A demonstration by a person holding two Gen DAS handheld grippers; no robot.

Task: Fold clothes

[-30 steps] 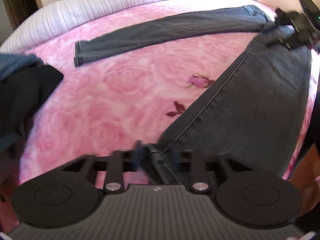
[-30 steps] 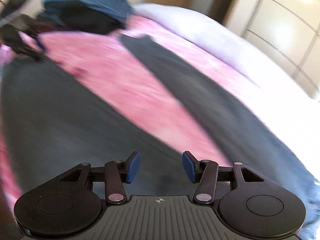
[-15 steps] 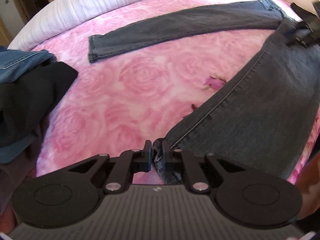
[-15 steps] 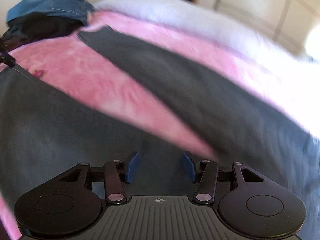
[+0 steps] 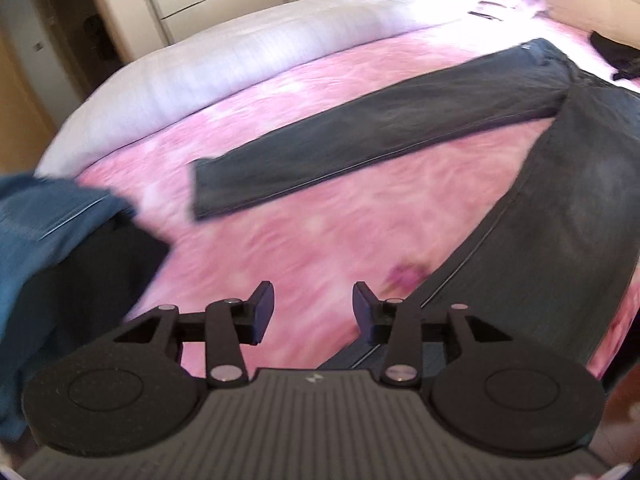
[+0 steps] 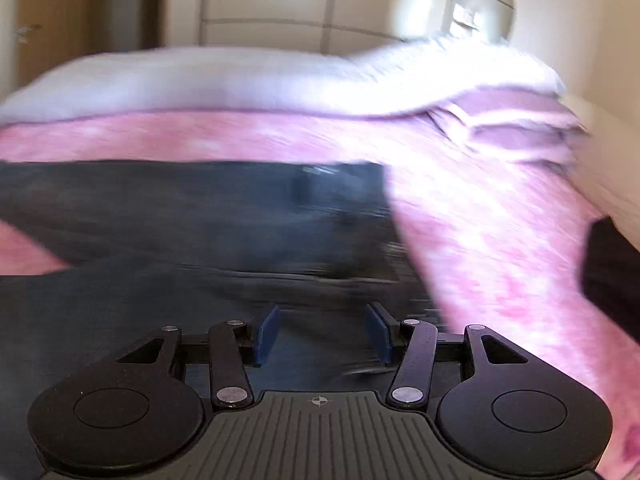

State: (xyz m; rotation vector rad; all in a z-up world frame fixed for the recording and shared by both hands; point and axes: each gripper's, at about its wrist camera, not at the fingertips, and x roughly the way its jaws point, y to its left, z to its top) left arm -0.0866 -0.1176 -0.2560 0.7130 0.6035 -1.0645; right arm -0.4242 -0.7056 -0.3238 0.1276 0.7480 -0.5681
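At the far left of your left wrist view, a pile of blue denim [image 5: 36, 236] lies over a black garment [image 5: 92, 280] at the edge of the bed. Your left gripper [image 5: 313, 312] is released, its jaws spread wide with nothing between them, above the pink rose-patterned bedspread [image 5: 320, 216]. To the right of that, the dark grey jeans [image 5: 400, 136] lie flat on the bedspread with the legs splayed in a V: one leg runs toward the upper right, and the other comes down along the right side, its seam edge passing just under the gripper's right finger. A white quilt [image 5: 248, 60] borders the far side of the bed, and another dark item [image 5: 616, 54] sits at the upper right.

In your right wrist view, heavily blurred, the jeans [image 6: 192, 216] fill the left and centre. Your right gripper [image 6: 321, 334] is also released, its blue pads [image 6: 267, 334] parted over the denim and gripping nothing. To the right is the bedspread [image 6: 500, 240], then striped pillows [image 6: 516, 120], with a black shape [image 6: 612, 272] at the right edge. No readable brand, label or writing shows; a small label near the waistband is too blurred to make out.
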